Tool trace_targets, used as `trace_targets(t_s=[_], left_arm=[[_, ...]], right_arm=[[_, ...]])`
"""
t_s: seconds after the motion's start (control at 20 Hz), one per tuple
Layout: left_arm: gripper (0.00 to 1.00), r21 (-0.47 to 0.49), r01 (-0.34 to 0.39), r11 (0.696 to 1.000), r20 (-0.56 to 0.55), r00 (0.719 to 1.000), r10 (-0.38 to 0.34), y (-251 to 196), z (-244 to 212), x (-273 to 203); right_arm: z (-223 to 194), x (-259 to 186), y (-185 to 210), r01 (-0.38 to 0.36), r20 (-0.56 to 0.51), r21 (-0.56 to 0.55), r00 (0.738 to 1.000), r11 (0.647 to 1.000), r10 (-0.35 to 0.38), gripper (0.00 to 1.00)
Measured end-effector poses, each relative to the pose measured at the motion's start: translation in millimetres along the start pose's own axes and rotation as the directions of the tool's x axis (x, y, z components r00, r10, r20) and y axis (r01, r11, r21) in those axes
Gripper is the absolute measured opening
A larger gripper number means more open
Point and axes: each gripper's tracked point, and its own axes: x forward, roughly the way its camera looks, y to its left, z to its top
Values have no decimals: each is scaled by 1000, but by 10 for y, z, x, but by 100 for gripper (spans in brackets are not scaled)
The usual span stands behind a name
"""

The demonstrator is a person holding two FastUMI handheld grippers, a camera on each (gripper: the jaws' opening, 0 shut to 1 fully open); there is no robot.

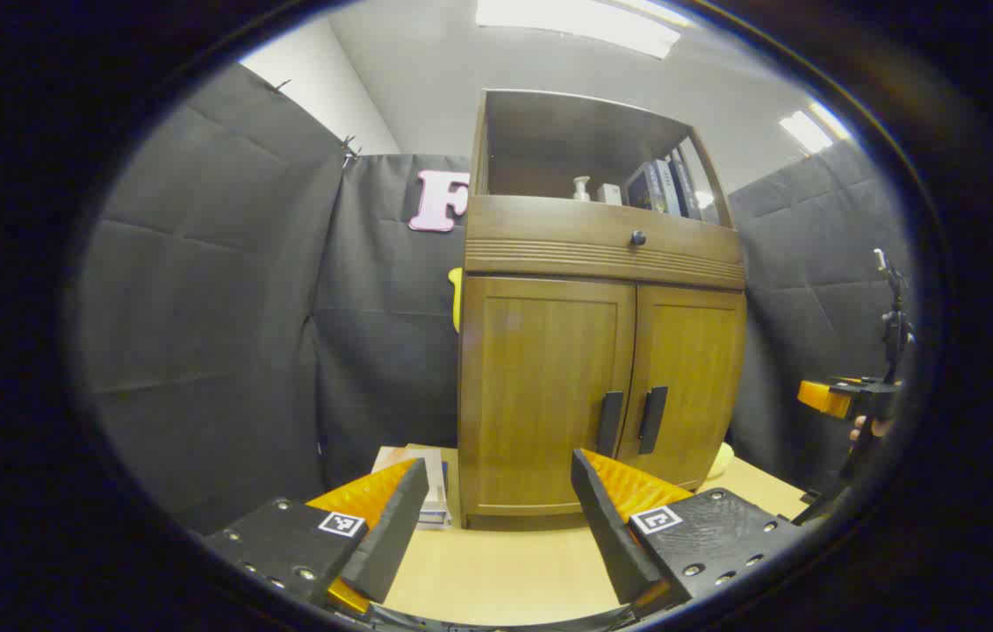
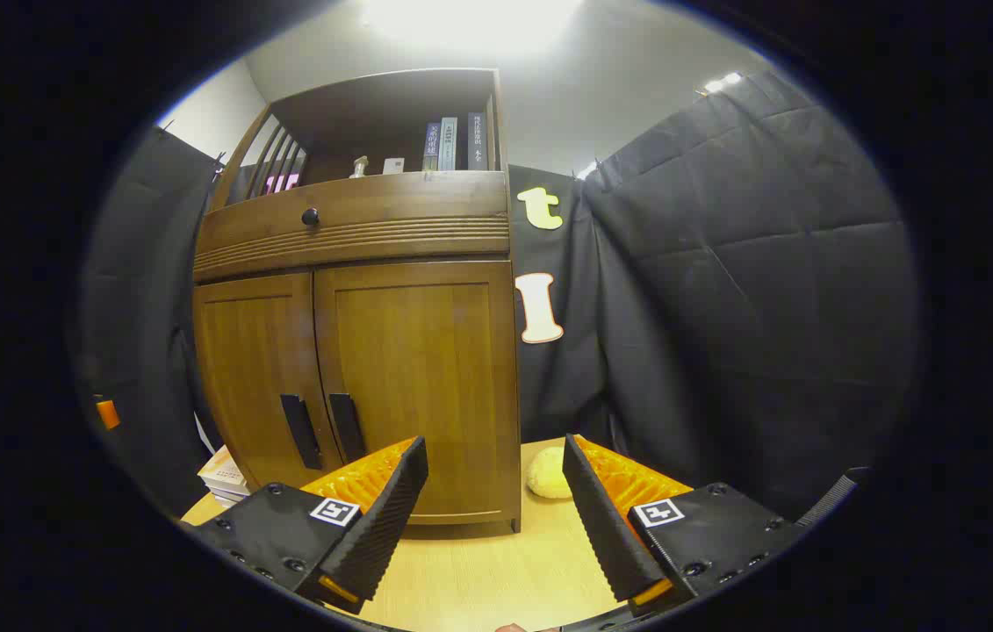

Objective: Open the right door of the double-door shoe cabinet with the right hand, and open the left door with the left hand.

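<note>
Both grippers are held level and apart from the cabinet, fingers pointing at its front. The left gripper (image 1: pixel 496 491) stands wide open, holding nothing. The right gripper (image 2: pixel 494 478) is likewise spread wide and empty. The tall brown wooden double-door shoe cabinet (image 2: pixel 356 351) stands upright on the light wooden table (image 2: pixel 478 570), its long axis vertical. The left door (image 1: pixel 544 391) and right door (image 2: pixel 426 386) are both closed, two dark vertical bar handles (image 1: pixel 629 421) side by side at the centre seam.
</note>
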Motion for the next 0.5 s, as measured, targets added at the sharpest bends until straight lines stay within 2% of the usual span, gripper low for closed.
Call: trace_targets(t_s=[0.15,0.25,0.35,0.5], left_arm=[[96,-21,-4,1000,4,1000,4,9,-31,-75],[92,-22,-15,1000,2,1000,15,25,-49,-116],[94,-18,-28,999,5,1000,28,69,-46,-116],[96,-64,-17,998,11,1000,17,51,15,-116]], right_arm=[[53,66,88,-17,7,-2,1000,1000,17,97],[81,105,142,-27,13,-14,1000,1000,27,97],[101,133,202,-38,13,-18,999,999,39,96],[143,140,270,-47,15,-10,999,999,47,97]])
